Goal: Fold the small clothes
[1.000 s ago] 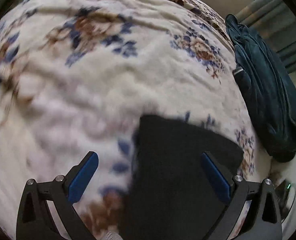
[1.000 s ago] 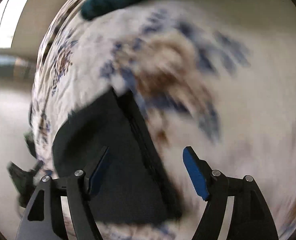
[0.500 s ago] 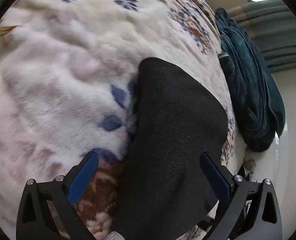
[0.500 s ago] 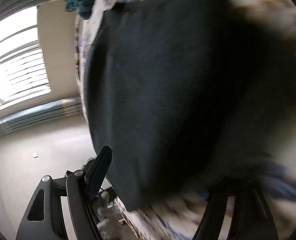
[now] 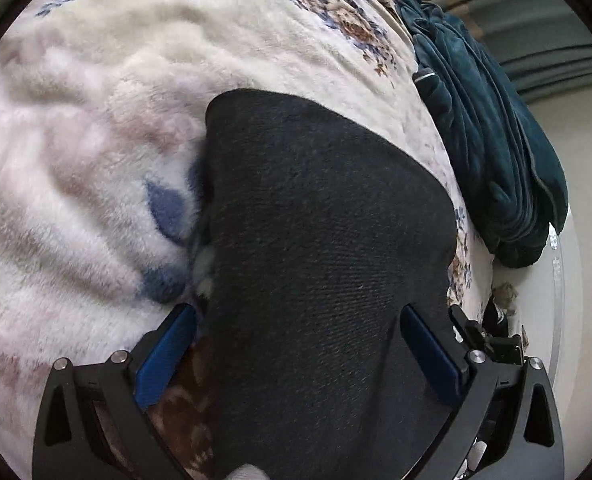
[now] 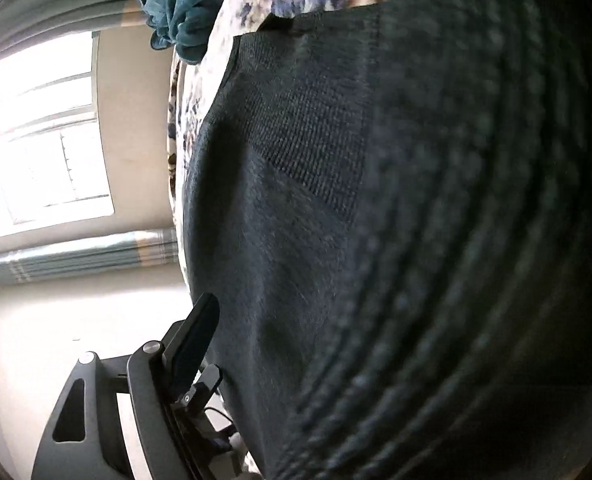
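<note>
A dark charcoal knitted garment point(image 5: 320, 264) lies folded on a cream fleece blanket with blue and brown flowers point(image 5: 95, 128), near the bed's right-hand edge in the left wrist view. The left gripper point(image 5: 298, 328) hangs over it with its blue-padded fingers point(image 5: 165, 354) spread wide, one over the blanket at the garment's left edge, the other over the cloth itself; neither pad pinches anything.

Only this view shows the garment's full outline, its rounded far corner and the open stretch of blanket to the left and beyond. A crumpled teal velvet garment point(image 5: 492, 136) lies well apart at the bed's right edge, where pale floor begins.

The right wrist view sits so close that the dark knit point(image 6: 376, 240) fills most of it, ribbed weave plain, outline lost. The right gripper point(image 6: 336, 340) shows one black finger point(image 6: 193, 344) just off the cloth's edge, beyond the mattress; the other is hidden by fabric. Its jaws are opening, with cloth lying between them. Only here appear a bright window point(image 6: 39, 136) and striped grey-blue curtains point(image 6: 83, 256).

No writing is legible.
</note>
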A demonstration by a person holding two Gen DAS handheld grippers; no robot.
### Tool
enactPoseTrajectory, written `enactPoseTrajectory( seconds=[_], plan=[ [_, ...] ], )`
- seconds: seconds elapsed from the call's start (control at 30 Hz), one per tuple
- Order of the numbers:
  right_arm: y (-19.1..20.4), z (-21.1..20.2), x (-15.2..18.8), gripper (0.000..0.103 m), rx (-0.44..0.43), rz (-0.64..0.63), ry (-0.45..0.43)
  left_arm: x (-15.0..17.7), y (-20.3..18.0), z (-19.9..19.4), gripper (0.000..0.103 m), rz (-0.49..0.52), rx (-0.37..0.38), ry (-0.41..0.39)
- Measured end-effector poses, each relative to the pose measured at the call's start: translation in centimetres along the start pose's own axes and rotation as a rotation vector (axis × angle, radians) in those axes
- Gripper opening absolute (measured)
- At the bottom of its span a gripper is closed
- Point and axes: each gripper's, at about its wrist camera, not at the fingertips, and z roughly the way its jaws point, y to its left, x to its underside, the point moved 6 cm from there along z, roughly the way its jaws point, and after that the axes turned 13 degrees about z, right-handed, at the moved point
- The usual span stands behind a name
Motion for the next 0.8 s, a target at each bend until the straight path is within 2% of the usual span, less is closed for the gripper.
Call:
enactPoseTrajectory(
  seconds=[0.03, 0.07, 0.1, 0.13, 0.17, 0.2, 0.27, 0.57, 0.8],
  plan=[
    [0.1, 0.1, 0.2, 0.073, 0.017, -0.012, -0.001, -0.2, 0.0, -0.2, 0.103, -0.014, 0.005, -0.014],
    [0.1, 0.1, 0.3, 0.055, 0.037, -0.021, -0.002, -0.2, 0.0, -0.3, 0.103, -0.020, 0.017, -0.026],
    [0.0, 0.0, 0.5, 0.045, 0.055, -0.035, -0.006, -0.3, -0.1, -0.4, 0.100, -0.017, 0.018, -0.031],
    [-0.2, -0.3, 0.7, 0.031, 0.067, -0.041, -0.012, -0.5, -0.4, -0.6, 0.074, -0.006, 0.019, -0.037],
    [-0.3, -0.6, 0.9, 0.029, 0.064, -0.042, -0.015, -0.7, -0.8, -0.8, 0.046, 0.011, 0.013, -0.047],
    [-0.3, -0.9, 1.1, 0.028, 0.064, -0.041, -0.022, -0.8, -1.1, -1.1, 0.041, 0.023, 0.009, -0.050],
    [0.1, -1.5, 1.5, 0.026, 0.063, -0.051, -0.036, -1.0, -1.6, -2.0, 0.021, 0.040, 0.021, -0.080],
    [5.6, -3.9, 3.9, 0.023, 0.042, -0.151, -0.075, -2.7, -3.9, -5.3, 0.018, 0.046, 0.111, -0.126],
    [11.3, -3.7, 4.4, 0.023, -0.036, -0.178, -0.101, -8.5, -6.6, -8.1, 0.018, 0.135, 0.138, -0.166]
  ],
)
